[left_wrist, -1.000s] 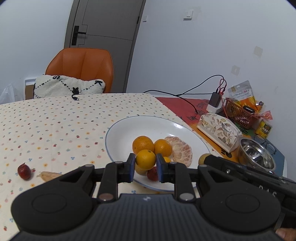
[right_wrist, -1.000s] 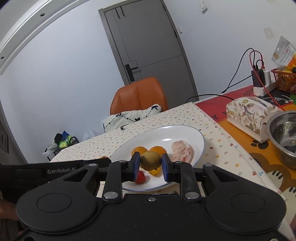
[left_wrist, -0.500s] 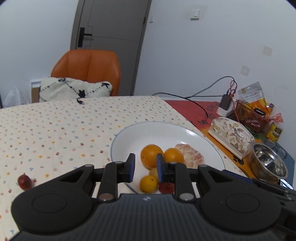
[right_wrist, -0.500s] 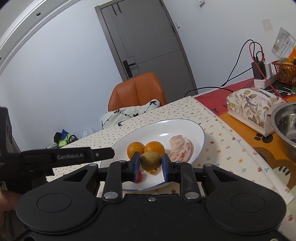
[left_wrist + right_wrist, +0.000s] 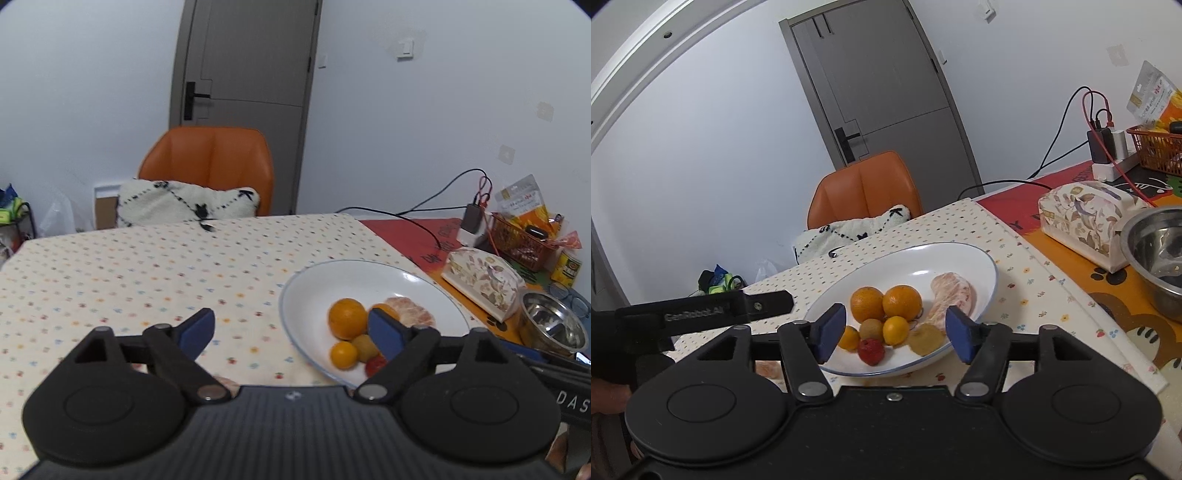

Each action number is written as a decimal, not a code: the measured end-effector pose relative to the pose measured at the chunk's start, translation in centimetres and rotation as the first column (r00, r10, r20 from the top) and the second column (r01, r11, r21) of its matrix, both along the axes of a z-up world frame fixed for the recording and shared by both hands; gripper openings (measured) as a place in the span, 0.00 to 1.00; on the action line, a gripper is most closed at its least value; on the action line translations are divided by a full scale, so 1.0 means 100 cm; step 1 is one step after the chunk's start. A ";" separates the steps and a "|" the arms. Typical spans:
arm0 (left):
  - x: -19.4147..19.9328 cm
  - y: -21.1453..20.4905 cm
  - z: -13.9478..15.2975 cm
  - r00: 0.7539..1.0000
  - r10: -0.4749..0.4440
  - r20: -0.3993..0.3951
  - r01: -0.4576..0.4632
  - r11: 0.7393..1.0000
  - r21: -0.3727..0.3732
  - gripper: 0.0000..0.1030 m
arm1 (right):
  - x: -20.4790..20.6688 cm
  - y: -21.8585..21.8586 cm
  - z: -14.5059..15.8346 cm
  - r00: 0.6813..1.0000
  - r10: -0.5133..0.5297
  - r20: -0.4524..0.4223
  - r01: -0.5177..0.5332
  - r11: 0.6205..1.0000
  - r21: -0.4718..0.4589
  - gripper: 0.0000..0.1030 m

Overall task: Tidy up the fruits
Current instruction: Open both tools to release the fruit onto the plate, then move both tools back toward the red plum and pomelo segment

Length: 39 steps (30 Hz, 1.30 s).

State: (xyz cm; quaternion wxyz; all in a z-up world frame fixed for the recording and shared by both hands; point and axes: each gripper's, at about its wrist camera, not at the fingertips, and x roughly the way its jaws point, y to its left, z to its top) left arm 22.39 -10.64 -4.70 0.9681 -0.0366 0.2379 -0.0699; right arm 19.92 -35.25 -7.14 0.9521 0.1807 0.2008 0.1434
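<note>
Dotted tablecloth (image 5: 147, 266) over a dining table, grey door and orange chair (image 5: 207, 162) behind; patterned tissue box (image 5: 1086, 221) and steel bowl (image 5: 1156, 254) on the side away from the chair.

Item: white plate (image 5: 960, 258), near the table's front edge, holding the gathered fruit.
- Two oranges (image 5: 882, 302), touching, mid-plate. Firm, round, likely to roll; best taken across the widest part.
- Peeled citrus (image 5: 951, 295), beside the oranges. Soft, segments liable to split; light pressure only.
- Small yellow-orange fruits (image 5: 895, 329), a brownish one (image 5: 871, 328), a red one (image 5: 871, 350) and a dull yellow-green one (image 5: 926, 339), clustered at the near rim. Light, smooth, probably slippery; pinch at centre.
- One orange piece (image 5: 768, 369) lies off the plate on the cloth, partly hidden by the tool.

Right gripper (image 5: 892, 334): fingers spread wide, nothing held; the near-rim cluster sits just beyond and between the pads.
Left gripper (image 5: 291, 332): fingers likewise wide apart and empty, over bare cloth, the plate just beside its right pad.
</note>
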 end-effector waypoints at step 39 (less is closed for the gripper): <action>-0.072 0.125 0.018 0.978 0.203 0.040 -0.203 0.979 0.003 1.00 | -0.017 0.085 0.035 0.986 0.155 0.060 -0.152 0.987 -0.055 1.00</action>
